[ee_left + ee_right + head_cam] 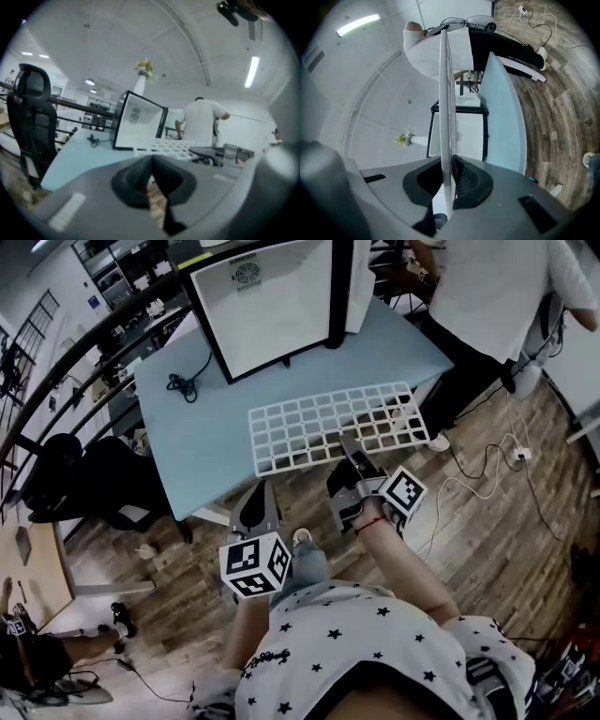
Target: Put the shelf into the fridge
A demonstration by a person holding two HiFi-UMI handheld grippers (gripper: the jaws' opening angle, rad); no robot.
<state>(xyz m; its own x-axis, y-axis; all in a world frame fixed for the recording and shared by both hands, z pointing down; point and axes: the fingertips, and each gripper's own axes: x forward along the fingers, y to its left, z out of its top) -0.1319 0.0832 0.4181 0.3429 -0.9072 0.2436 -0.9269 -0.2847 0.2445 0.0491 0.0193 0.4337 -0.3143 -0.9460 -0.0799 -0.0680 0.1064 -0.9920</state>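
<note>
The white wire shelf [337, 426] lies flat over the front edge of the light blue table [187, 446]. My right gripper [350, 444] is shut on its near edge. In the right gripper view the shelf [446, 84] runs edge-on between the pads. The small white fridge [272, 301] stands on the table behind it with its door open. My left gripper [264, 488] is shut on nothing, low and left of the shelf, in front of the table edge. The left gripper view shows the shelf [164, 146], the fridge [138, 122] and the right gripper [220, 153] beyond its closed jaws [151, 161].
A person in a white shirt [497, 287] stands at the table's far right corner. A black cable [183, 385] lies on the table left of the fridge. A black office chair [56, 474] stands to the left. Cables [487, 460] trail over the wooden floor on the right.
</note>
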